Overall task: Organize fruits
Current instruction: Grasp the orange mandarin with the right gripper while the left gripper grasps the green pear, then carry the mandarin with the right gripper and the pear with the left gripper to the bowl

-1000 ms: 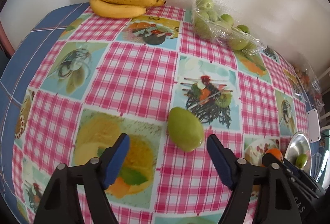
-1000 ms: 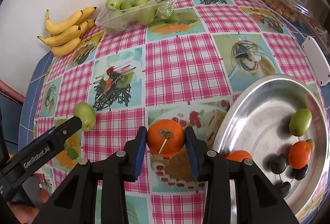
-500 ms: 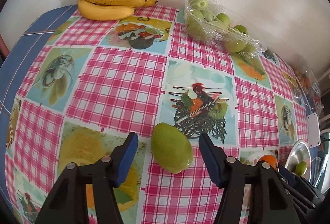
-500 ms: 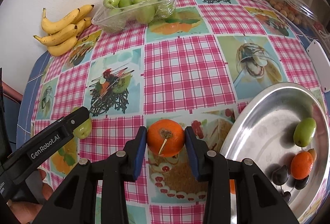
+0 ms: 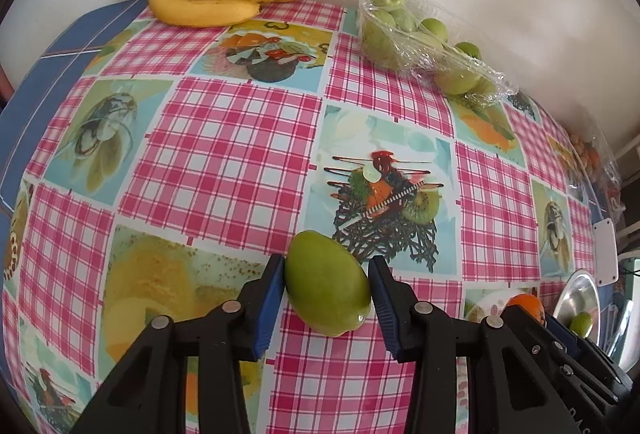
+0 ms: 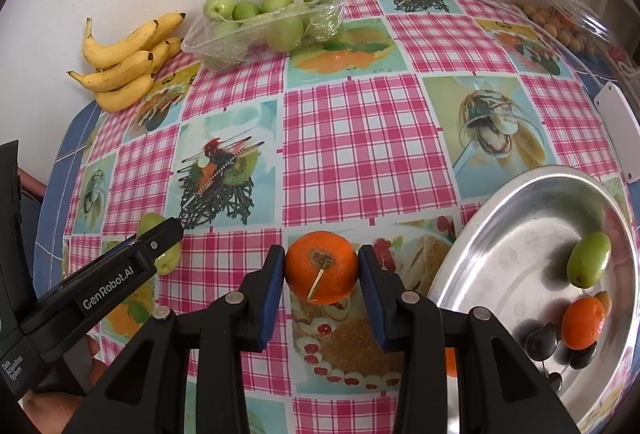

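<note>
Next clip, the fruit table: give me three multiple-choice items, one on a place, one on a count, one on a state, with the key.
1. Where do the bananas lie?
A. in the metal tray
B. by the wall, beside the tub of green fruit
C. between the left gripper's jaws

2. How many green fruits lie in the metal tray?
A. one
B. three
C. none

3. What is the right gripper doing?
A. hanging open over the tray
B. shut on an orange
C. shut on a banana

Key: B, they sit at the table's far edge beside the tub; A, a single green fruit shows there; B, both pads press the orange.
</note>
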A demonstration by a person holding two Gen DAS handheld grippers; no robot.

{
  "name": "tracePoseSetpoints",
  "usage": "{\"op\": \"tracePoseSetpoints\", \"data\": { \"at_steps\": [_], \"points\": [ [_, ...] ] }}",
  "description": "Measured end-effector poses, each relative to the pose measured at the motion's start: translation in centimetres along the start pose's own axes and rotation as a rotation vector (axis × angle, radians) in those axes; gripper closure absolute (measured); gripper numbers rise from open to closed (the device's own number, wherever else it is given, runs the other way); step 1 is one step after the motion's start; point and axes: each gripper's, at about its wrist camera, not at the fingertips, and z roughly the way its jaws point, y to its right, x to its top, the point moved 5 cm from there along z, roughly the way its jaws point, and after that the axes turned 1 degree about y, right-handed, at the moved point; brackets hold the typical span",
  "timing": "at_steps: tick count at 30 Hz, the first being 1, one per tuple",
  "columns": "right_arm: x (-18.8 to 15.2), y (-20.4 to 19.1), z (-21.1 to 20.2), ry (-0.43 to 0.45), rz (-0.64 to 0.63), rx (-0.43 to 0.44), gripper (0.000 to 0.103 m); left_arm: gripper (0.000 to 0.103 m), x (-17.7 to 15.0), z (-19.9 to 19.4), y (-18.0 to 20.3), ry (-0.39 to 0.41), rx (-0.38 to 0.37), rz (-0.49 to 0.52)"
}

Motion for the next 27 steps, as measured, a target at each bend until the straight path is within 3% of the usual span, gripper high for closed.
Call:
{"op": "tracePoseSetpoints", "data": {
  "at_steps": [27],
  "points": [
    [-1.5,0.7,-3.6,0.025,-0.01,-0.02,0.064,0.058,-2.1,-5.2,1.4,0.032,0.007,0.042]
  ]
}}
